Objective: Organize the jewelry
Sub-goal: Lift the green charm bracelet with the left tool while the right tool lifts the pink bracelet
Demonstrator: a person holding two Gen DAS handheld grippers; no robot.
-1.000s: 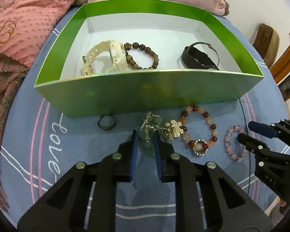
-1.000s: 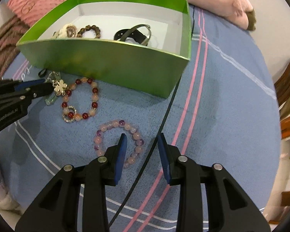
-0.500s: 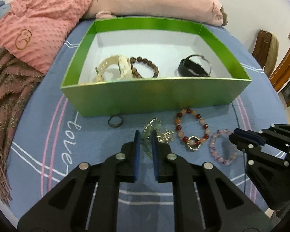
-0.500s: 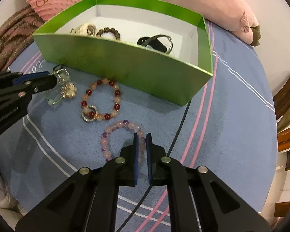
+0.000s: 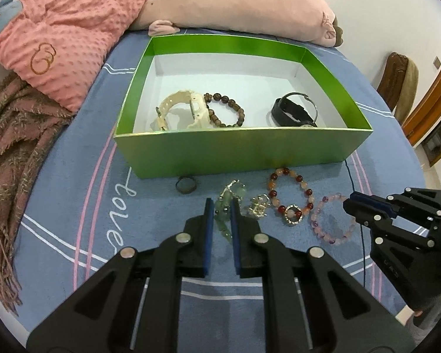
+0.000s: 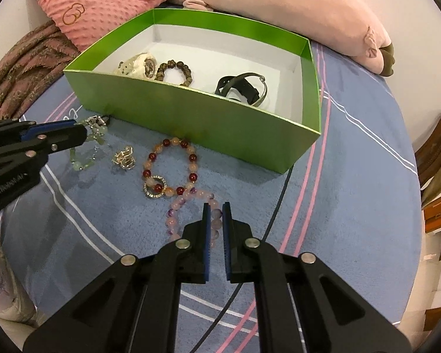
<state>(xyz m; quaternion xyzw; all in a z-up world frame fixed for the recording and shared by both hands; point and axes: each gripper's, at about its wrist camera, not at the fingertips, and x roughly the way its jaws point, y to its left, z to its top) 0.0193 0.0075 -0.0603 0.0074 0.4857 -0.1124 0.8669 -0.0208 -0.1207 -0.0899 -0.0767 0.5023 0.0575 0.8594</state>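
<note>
While my left gripper (image 5: 220,209) clamps the green bead bracelet (image 5: 225,214), my right gripper (image 6: 216,211) pinches the pink bead bracelet (image 6: 188,203) before the green box (image 6: 197,117).

Green bracelet (image 5: 224,214), pink bracelet (image 6: 191,214), both gripped

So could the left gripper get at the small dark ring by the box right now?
Probably not yet: the left gripper is shut on the green bracelet. The ring itself lies uncovered beside the green box.
</note>
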